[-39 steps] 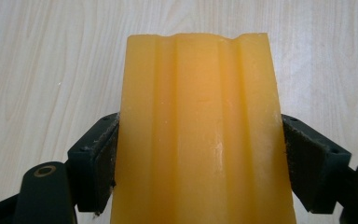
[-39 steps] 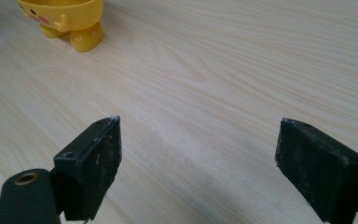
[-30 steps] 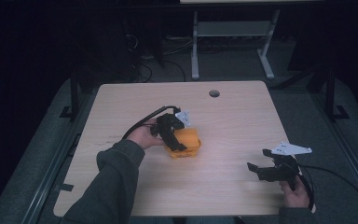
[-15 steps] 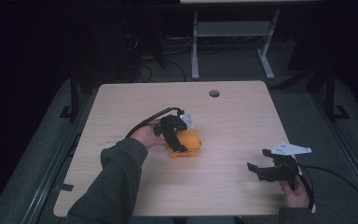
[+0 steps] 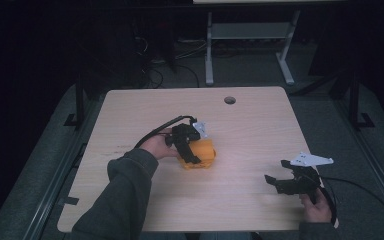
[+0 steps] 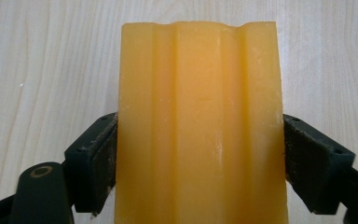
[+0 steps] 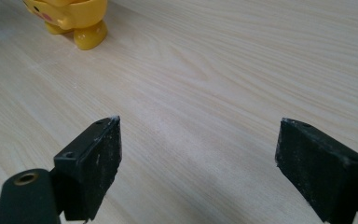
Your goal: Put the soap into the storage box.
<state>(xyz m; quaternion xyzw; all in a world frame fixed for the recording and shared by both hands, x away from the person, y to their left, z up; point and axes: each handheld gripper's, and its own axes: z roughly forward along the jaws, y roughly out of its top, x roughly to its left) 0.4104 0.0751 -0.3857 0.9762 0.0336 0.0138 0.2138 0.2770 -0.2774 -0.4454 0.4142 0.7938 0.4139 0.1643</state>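
Left gripper (image 5: pixel 190 147) clamped on the yellow block (image 6: pixel 200 121), pads (image 6: pixel 95 158) pressed flat against both long sides, block lying on the wooden table (image 5: pixel 260 125) left of centre. Grooved top face, waxy-looking surface; possibly a moulded toy seen from above rather than a plain block, hard to tell from this close. Right gripper (image 5: pixel 286 184) spread wide and empty near the table's right front edge, well apart from the block, a yellow rounded foot (image 7: pixel 91 37) visible far off.

Risks from here: slip on a smooth, slick side if lifted with light pressure; twist in the grip, held near one end only; a knock against the table on a tilted lift.
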